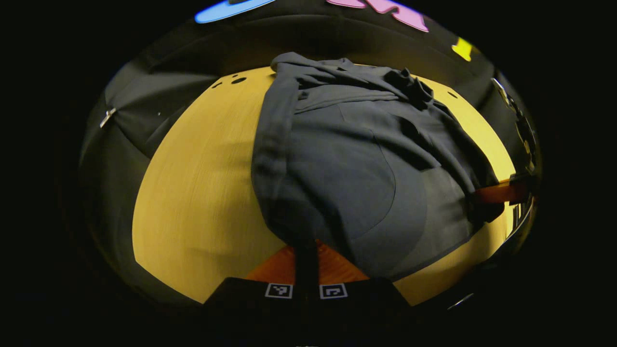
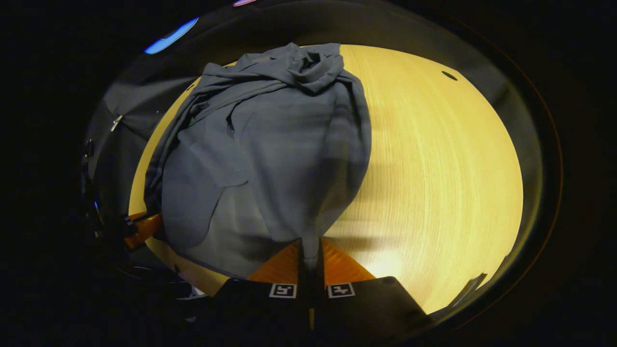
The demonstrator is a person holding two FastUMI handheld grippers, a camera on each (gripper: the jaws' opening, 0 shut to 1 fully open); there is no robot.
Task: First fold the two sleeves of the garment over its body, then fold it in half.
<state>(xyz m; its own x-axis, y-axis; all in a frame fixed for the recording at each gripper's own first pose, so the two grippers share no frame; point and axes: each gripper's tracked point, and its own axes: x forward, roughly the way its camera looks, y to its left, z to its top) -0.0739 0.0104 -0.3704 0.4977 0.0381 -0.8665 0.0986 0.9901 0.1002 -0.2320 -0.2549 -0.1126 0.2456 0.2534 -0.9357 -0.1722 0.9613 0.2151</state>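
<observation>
A dark grey long-sleeved garment [image 1: 337, 164] lies on the yellow wooden table [image 1: 202, 193], sleeves folded over its body, hood or collar bunched at the far end. My left gripper [image 1: 305, 246] is shut on the near left corner of the hem, cloth pinched between its fingers. The right gripper [image 1: 487, 195] reaches in at the right edge of the left gripper view, holding the other hem corner. In the right gripper view the garment [image 2: 270, 154] spreads ahead and my right gripper [image 2: 310, 246] is shut on its near hem corner. The left gripper [image 2: 144, 226] grips the cloth at the lower left.
The table [image 2: 434, 159] has bare wood to the right of the garment in the right gripper view and to the left in the left gripper view. Small dark holes [image 1: 237, 80] mark the far table edge. Black cloth surrounds the table.
</observation>
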